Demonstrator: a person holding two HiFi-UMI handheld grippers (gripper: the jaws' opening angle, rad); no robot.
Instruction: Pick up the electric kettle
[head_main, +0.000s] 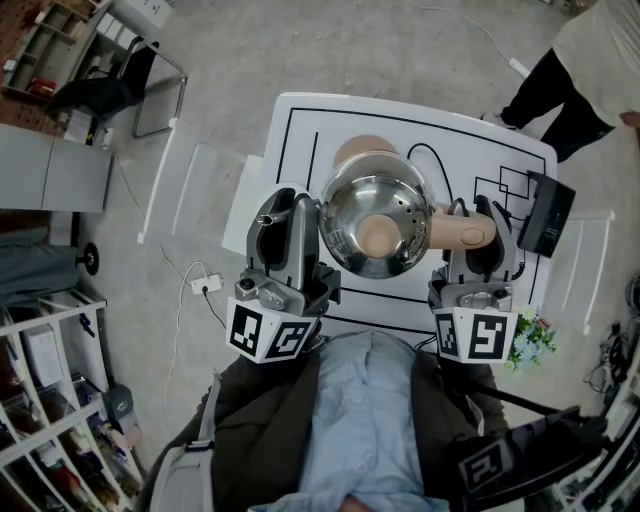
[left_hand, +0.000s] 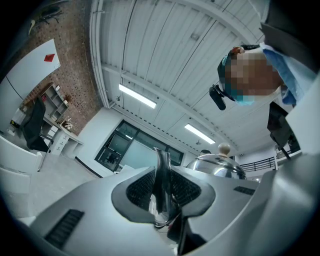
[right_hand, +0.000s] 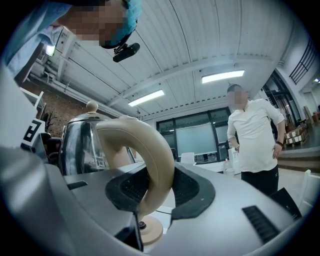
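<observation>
Electric kettle (head_main: 372, 222): polished steel body, beige knob on the lid, held up between the two grippers over the near middle of a white table (head_main: 300, 120) marked with black lines. It is clear of its round beige base (head_main: 358, 152), which lies on the table just beyond it and is partly hidden by the body.

Left gripper (head_main: 298, 208): at the kettle's left side, jaws drawn close together and clamped on the thin steel spout (left_hand: 161, 180), which stands upright between the pads.

Right gripper (head_main: 480, 226): at the kettle's right side, jaws partway closed, pads pressing both sides of the curved beige handle (right_hand: 152, 160). The base shows below the handle in the right gripper view.

Surroundings:
- black box (head_main: 546, 212), on the right part of the table, close to the right gripper but apart from it
- bunch of flowers (head_main: 527, 342), near right, at the table's edge
- white power strip (head_main: 205, 284) with its cable, on the floor to the left
- shelving (head_main: 45, 45), far left
- person in a white shirt (right_hand: 255, 140), standing at the far right, well apart from the kettle
</observation>
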